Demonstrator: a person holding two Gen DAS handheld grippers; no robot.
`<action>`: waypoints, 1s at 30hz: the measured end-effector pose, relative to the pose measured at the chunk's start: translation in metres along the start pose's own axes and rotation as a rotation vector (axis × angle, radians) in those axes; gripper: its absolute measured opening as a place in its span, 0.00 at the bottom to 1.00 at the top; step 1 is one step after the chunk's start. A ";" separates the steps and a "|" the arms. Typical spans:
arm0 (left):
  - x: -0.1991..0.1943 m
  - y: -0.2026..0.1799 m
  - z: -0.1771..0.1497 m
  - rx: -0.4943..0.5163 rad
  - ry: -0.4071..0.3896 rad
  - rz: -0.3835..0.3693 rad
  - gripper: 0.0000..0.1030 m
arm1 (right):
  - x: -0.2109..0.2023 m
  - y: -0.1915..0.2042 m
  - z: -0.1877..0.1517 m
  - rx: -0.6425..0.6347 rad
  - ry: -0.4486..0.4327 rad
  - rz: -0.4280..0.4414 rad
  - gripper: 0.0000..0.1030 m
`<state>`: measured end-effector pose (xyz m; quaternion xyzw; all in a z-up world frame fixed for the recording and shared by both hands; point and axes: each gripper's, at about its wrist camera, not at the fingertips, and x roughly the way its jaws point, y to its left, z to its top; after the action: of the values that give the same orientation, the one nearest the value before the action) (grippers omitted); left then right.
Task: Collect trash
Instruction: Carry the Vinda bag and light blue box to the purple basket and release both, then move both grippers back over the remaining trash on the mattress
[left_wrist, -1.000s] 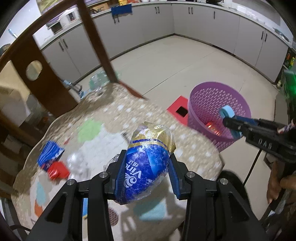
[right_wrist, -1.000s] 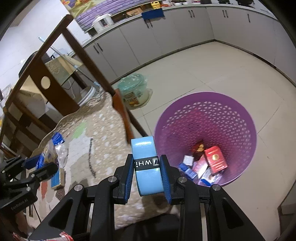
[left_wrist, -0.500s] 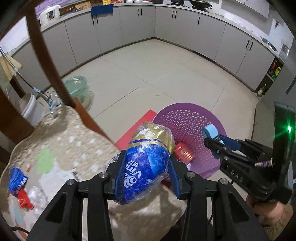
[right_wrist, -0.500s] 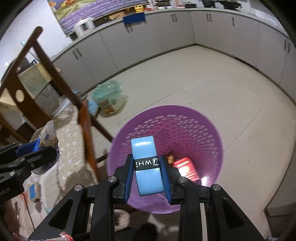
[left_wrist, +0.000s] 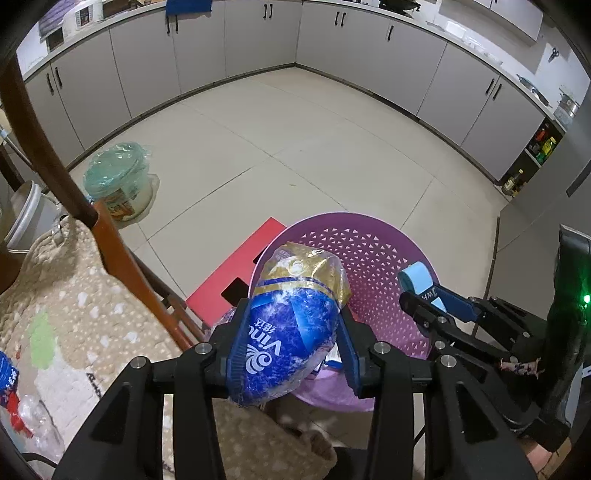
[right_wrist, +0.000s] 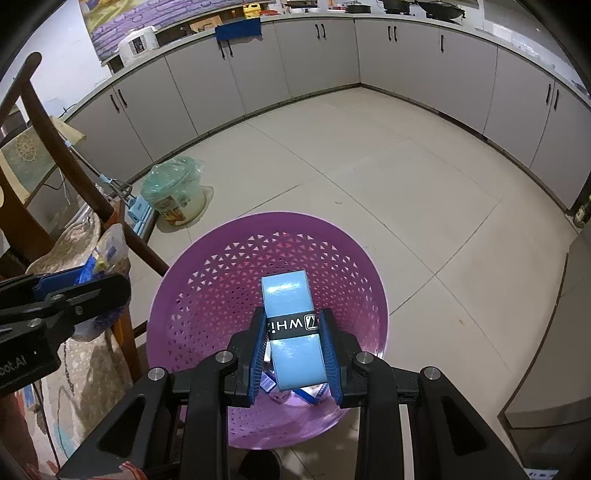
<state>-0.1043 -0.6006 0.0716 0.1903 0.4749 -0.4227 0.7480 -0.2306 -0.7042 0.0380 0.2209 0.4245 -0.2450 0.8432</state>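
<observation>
My left gripper (left_wrist: 291, 332) is shut on a blue and gold tissue pack (left_wrist: 291, 317) and holds it at the near left rim of the purple basket (left_wrist: 373, 251). My right gripper (right_wrist: 293, 332) is shut on a light blue roll (right_wrist: 291, 325) with a black band, directly over the basket's (right_wrist: 229, 273) opening. The right gripper also shows in the left wrist view (left_wrist: 424, 295), the left gripper in the right wrist view (right_wrist: 74, 288). Some trash lies at the basket's bottom, mostly hidden by the roll.
A wooden chair with a beige spotted cushion (left_wrist: 66, 306) stands left of the basket, with small trash (left_wrist: 11, 391) on it. A red box (left_wrist: 236, 277) lies on the floor beside the basket. A bagged pot (left_wrist: 118, 181) sits farther left. Cabinets (right_wrist: 332, 66) line the walls.
Both grippers have swung from the chair toward the basket. The right gripper now hangs over its opening and the left is at its rim. Both still hold their items.
</observation>
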 end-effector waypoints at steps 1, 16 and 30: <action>0.001 0.000 0.001 0.000 -0.002 -0.003 0.44 | 0.002 -0.001 0.001 0.003 0.002 0.001 0.30; -0.035 0.017 -0.025 -0.045 -0.038 0.040 0.67 | -0.002 0.008 0.002 0.011 -0.013 -0.026 0.50; -0.115 0.037 -0.095 -0.101 -0.097 0.131 0.71 | -0.069 0.047 -0.005 -0.099 -0.131 -0.195 0.66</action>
<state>-0.1491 -0.4621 0.1225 0.1622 0.4453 -0.3568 0.8050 -0.2412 -0.6483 0.0996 0.1202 0.3993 -0.3186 0.8512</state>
